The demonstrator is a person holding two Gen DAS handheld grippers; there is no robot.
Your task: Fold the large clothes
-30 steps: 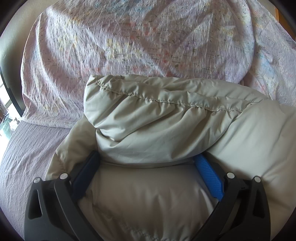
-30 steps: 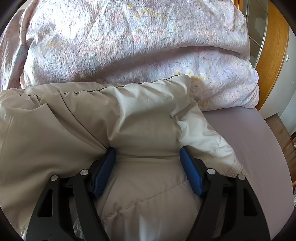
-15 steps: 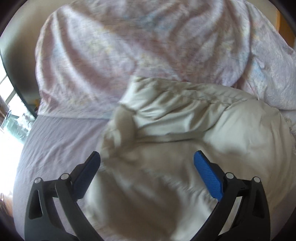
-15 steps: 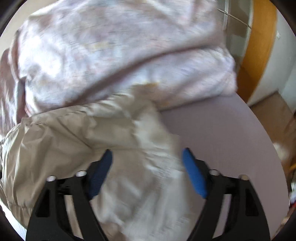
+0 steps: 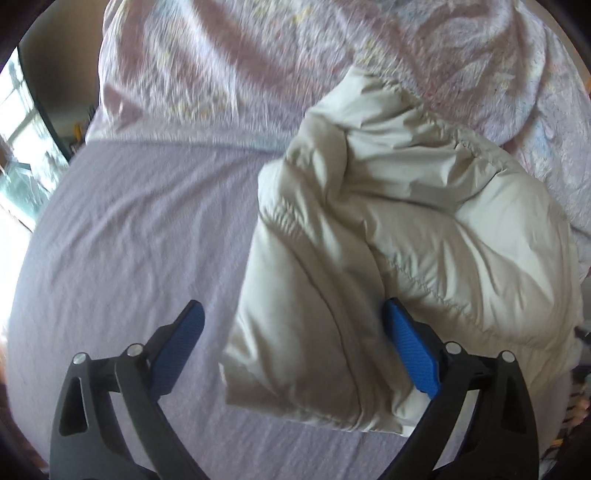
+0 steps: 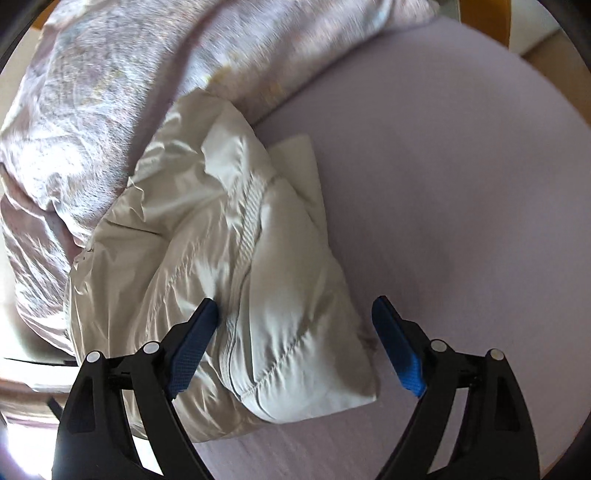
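Note:
A puffy beige jacket (image 5: 399, 240) lies bunched in a folded heap on the lilac bed sheet (image 5: 140, 229). My left gripper (image 5: 295, 332) is open and empty, held above the jacket's near left edge. The jacket also shows in the right wrist view (image 6: 229, 258), with a stitched seam running down its middle. My right gripper (image 6: 295, 325) is open and empty above the jacket's near right end.
A crumpled floral duvet (image 5: 295, 55) is piled behind the jacket and touches its far side; it also shows in the right wrist view (image 6: 92, 92). A wooden cabinet edge (image 6: 506, 22) stands beyond the bed. A window (image 5: 18, 147) is at far left.
Both grippers have lifted off the jacket and drawn back and apart, left to the left, right to the right. The jacket, earlier between the jaws, now lies free on the sheet.

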